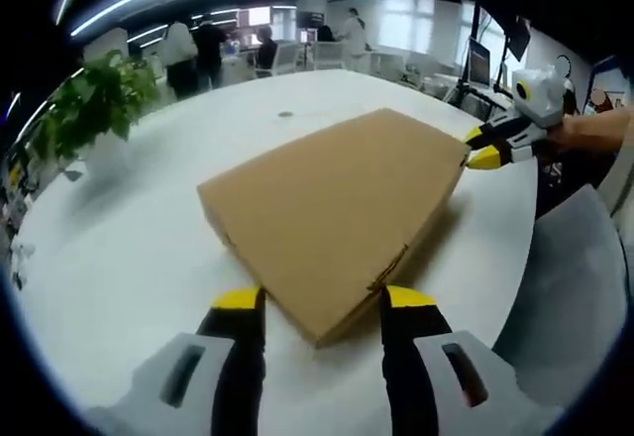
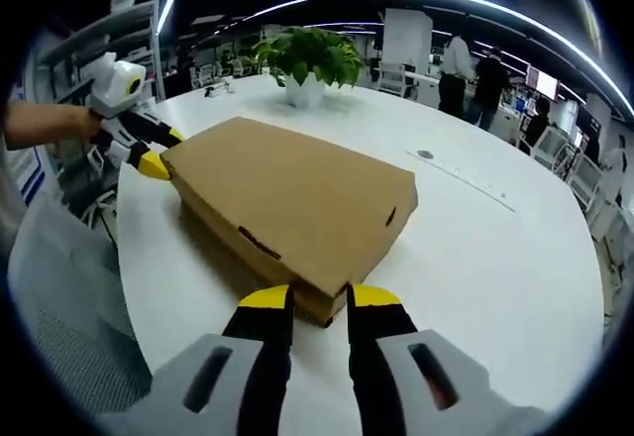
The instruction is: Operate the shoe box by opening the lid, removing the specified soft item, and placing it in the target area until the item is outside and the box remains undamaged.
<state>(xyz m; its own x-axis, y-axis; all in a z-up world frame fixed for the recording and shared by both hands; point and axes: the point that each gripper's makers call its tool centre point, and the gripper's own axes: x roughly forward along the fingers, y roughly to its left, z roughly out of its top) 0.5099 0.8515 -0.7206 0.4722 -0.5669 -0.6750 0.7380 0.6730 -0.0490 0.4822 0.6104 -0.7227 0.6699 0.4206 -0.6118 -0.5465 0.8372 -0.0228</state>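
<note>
A flat brown cardboard shoe box (image 1: 332, 213) lies on the white round table (image 1: 129, 258) with its lid down. My left gripper (image 1: 323, 299) stands open, and the box's near corner sits between its yellow-tipped jaws. In the right gripper view that same gripper (image 2: 157, 153) straddles the box's far left corner. My right gripper (image 2: 320, 297) has its jaws a narrow gap apart around the opposite corner of the box (image 2: 297, 203). From the left gripper view the right gripper (image 1: 481, 147) shows at the far right corner, held by a hand. The box's contents are hidden.
A potted green plant (image 2: 309, 57) stands on the table past the box, also seen as the plant (image 1: 94, 104) at the left. A small round port (image 1: 285, 114) is set in the tabletop. A grey chair (image 1: 570, 287) is beside the table. People stand among desks in the background.
</note>
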